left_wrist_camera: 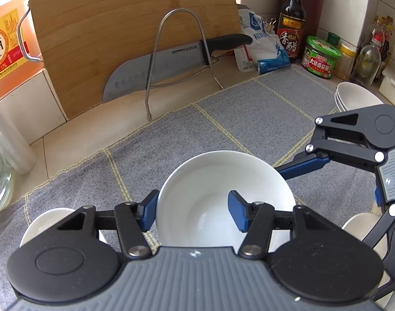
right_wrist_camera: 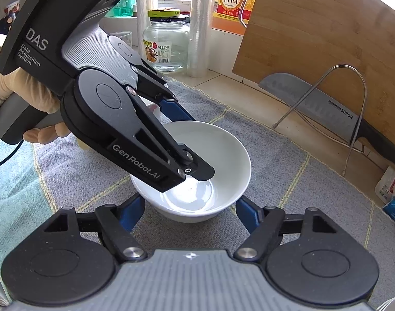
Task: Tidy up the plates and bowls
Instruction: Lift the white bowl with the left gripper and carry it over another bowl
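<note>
A white bowl (left_wrist_camera: 218,178) (right_wrist_camera: 223,150) stands upright on the grey cloth (left_wrist_camera: 249,119). My left gripper (left_wrist_camera: 193,207) (right_wrist_camera: 197,146) is shut on its wall, with one blue pad (left_wrist_camera: 148,211) outside and the other inside. From the opposite side my right gripper (right_wrist_camera: 189,210) clasps the bowl's lower body, a pad against each flank; one of its fingers (left_wrist_camera: 303,164) shows in the left wrist view. Three other white bowls are visible: a stack (left_wrist_camera: 352,98) at the far right, one (left_wrist_camera: 42,223) at the lower left and one (left_wrist_camera: 358,225) at the lower right.
A cutting board (left_wrist_camera: 106,26) leans on the wall behind a wire rack (left_wrist_camera: 156,51) holding a large knife (left_wrist_camera: 156,67). Sauce bottles, jars (left_wrist_camera: 319,57) and a salt bag stand at the back right. A glass jar (right_wrist_camera: 166,46) and plastic-wrap rolls stand by the window.
</note>
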Demonstrator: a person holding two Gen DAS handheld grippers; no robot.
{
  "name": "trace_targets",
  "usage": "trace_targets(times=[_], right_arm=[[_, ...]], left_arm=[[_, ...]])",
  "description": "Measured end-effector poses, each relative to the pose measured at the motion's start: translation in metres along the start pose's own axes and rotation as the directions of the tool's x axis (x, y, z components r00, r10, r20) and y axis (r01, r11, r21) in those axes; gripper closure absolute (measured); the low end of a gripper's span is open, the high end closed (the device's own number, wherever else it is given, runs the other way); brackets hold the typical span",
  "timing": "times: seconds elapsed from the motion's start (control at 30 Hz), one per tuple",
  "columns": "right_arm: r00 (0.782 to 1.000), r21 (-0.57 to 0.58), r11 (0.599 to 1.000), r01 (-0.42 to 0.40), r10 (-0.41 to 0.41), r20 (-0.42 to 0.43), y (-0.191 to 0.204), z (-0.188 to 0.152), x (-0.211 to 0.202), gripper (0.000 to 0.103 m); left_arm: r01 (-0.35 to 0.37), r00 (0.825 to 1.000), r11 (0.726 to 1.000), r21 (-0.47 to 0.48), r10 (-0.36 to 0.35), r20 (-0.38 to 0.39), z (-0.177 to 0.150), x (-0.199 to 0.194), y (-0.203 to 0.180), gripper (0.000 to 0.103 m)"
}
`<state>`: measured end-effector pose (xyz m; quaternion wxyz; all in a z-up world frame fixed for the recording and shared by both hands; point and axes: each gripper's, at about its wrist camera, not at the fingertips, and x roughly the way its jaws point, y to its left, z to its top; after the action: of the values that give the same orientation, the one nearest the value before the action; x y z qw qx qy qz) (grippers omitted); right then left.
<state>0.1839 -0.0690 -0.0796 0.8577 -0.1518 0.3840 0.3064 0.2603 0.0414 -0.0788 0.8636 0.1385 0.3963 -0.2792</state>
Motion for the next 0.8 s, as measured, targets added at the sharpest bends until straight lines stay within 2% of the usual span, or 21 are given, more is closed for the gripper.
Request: trace_targets(times=[0.3,0.8], right_arm=[[1.0,-0.01,1.0,-0.009,0.009,0.016,0.002,0.003,-0.026,0.022],[0.999,-0.007,1.0,-0.004,0.004,0.048,0.009,-0.01,-0.083,0.022]], left_arm=[[-0.003,1.0,1.0,0.017,0.002,0.031,0.003,-0.024,-0.011,0.046],[-0.012,0.996,0.998,0.067,0.006,0.084,0.001,-0.067,-0.055,0.046]])
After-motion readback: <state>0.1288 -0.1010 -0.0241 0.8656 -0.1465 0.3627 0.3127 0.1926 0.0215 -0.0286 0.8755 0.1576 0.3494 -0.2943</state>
